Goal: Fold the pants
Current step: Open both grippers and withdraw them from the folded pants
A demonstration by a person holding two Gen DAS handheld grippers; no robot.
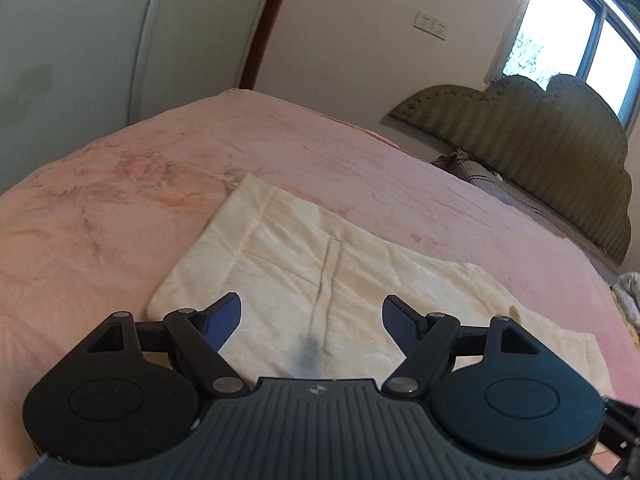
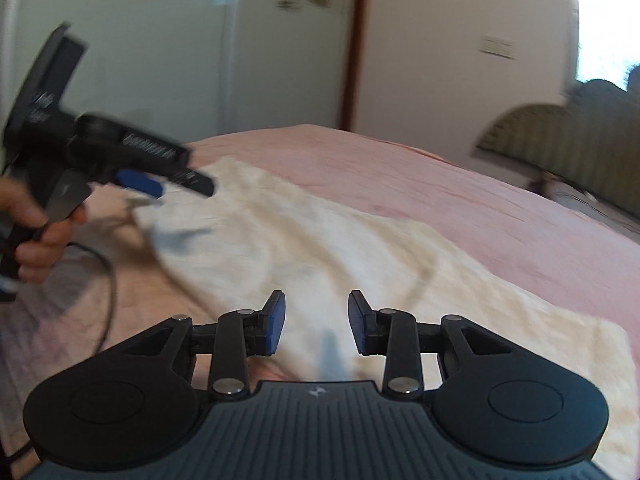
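Note:
Cream pants (image 1: 320, 264) lie flat on the pink bed (image 1: 160, 168), waist end at the upper left, a seam running down the middle. My left gripper (image 1: 312, 320) is open and empty, hovering just above the near edge of the pants. In the right wrist view the pants (image 2: 360, 248) stretch from upper left to lower right. My right gripper (image 2: 316, 326) is open and empty over their near edge. The left gripper (image 2: 176, 184) also shows there, held in a hand above the pants' far left end, blurred.
A green padded headboard (image 1: 540, 148) stands at the right with a grey pillow (image 1: 480, 176) below it. A white wardrobe (image 1: 100, 40) stands behind the bed. A black cable (image 2: 108, 280) trails over the bed at the left. A window (image 1: 580, 32) is at the upper right.

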